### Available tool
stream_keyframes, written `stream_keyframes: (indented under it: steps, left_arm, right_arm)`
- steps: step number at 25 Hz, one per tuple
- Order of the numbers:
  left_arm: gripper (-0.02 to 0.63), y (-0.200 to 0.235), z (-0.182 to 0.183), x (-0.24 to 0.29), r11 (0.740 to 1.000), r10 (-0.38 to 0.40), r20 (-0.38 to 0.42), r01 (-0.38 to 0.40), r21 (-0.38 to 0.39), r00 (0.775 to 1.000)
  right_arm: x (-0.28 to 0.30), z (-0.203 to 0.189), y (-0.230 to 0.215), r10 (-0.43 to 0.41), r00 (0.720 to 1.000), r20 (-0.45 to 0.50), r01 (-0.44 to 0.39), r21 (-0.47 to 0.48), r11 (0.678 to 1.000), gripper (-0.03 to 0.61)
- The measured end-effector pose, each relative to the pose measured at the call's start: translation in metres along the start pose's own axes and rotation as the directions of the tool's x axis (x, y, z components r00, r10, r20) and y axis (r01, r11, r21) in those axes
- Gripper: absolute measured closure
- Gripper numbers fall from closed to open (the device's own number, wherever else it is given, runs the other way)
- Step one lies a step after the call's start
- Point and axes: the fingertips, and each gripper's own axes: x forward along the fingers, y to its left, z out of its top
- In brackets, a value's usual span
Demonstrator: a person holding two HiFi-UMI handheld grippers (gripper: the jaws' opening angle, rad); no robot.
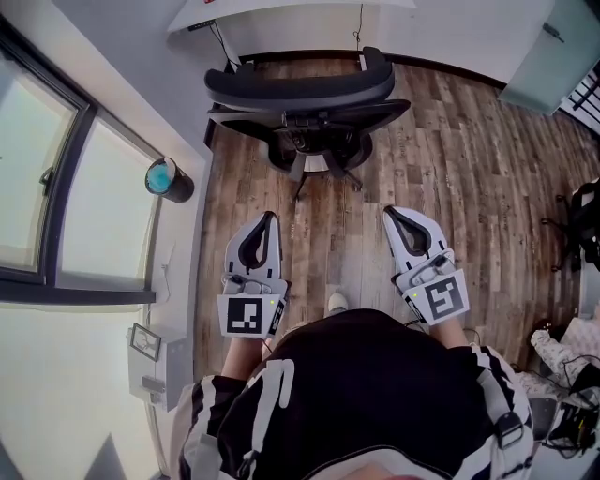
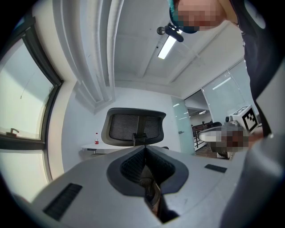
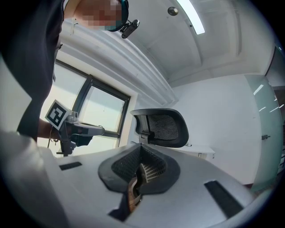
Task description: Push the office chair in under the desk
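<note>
**Hazards.** The office chair (image 1: 300, 98) stands on the wooden floor (image 1: 450, 169) with its backrest toward the person. Its seat faces the white counter (image 1: 281, 11), and it is judged not yet pushed in.

- An off-centre push, or one gripper making contact ahead of the other, is likely to swivel the seat or steer the base (image 1: 319, 164) sideways. An armrest could then strike the counter edge.
- Contact high on the mesh backrest may tilt it rather than roll the chair.
- Cables (image 1: 220, 42) hang below the counter, and the base could snag them.

**Gripper state.** The left gripper (image 1: 265, 220) is clenched, jaws together, with nothing between them. The right gripper (image 1: 392, 214) is likewise clenched and empty. Both sit side by side and point level at the backrest. They are well apart from the chair and touch nothing.
</note>
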Motion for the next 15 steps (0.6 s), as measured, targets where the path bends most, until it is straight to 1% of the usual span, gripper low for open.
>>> stream_keyframes:
  steps: [4,8,15]
  left_arm:
    - [0.604,0.005,-0.003,0.002,1.0,0.025,0.008,-0.025,-0.003,1.0]
    - [0.604,0.011,-0.004,-0.001,1.0,0.027,-0.001,-0.027,-0.013,1.0]
    - [0.604,0.013,0.0,0.004,1.0,0.029,-0.005,-0.029,-0.002,1.0]
  right_arm:
    - [0.008,-0.004,0.0,0.017,1.0,0.002,-0.017,0.005,1.0,0.569]
    - [0.016,-0.002,0.009,0.027,1.0,0.005,-0.027,0.003,1.0,0.569]
    - [0.018,-0.001,0.011,0.042,0.999,0.017,-0.042,0.014,0.999,0.569]
